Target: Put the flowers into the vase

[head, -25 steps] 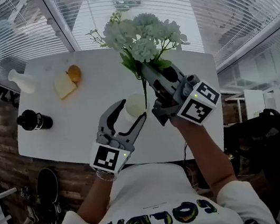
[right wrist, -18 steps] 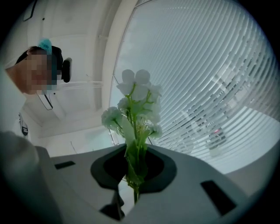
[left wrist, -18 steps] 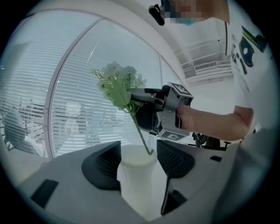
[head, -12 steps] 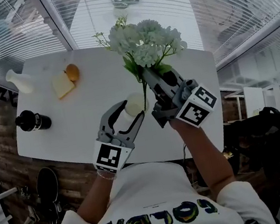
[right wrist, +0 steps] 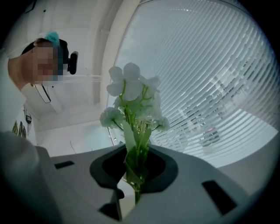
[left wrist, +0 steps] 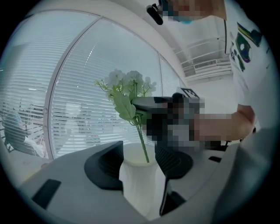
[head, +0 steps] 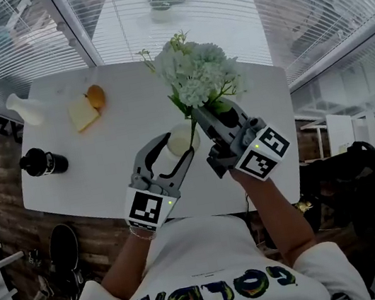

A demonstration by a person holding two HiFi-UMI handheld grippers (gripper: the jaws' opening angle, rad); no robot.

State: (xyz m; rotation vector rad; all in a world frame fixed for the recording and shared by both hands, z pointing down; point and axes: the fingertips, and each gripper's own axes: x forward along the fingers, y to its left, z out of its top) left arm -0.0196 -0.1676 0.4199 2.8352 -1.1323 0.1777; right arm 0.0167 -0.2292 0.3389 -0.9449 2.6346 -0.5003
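Right gripper (right wrist: 134, 169): fingers pinch the green stems of the white flowers (right wrist: 131, 85), though they have just been easing slightly apart. Left gripper (left wrist: 139, 162): fingers, just closing in, press both sides of the white vase (left wrist: 139, 188), at the near side of the worktop (head: 121, 100). One stem tip sits inside the vase mouth. Step: insertion. Next, likely: lower the stems further, then let go.

Left gripper (head: 177, 145) fingers (left wrist: 109, 164) just closing on vase (left wrist: 138, 186), right gripper's (right wrist: 134, 168) easing open on flowers (head: 199, 75)
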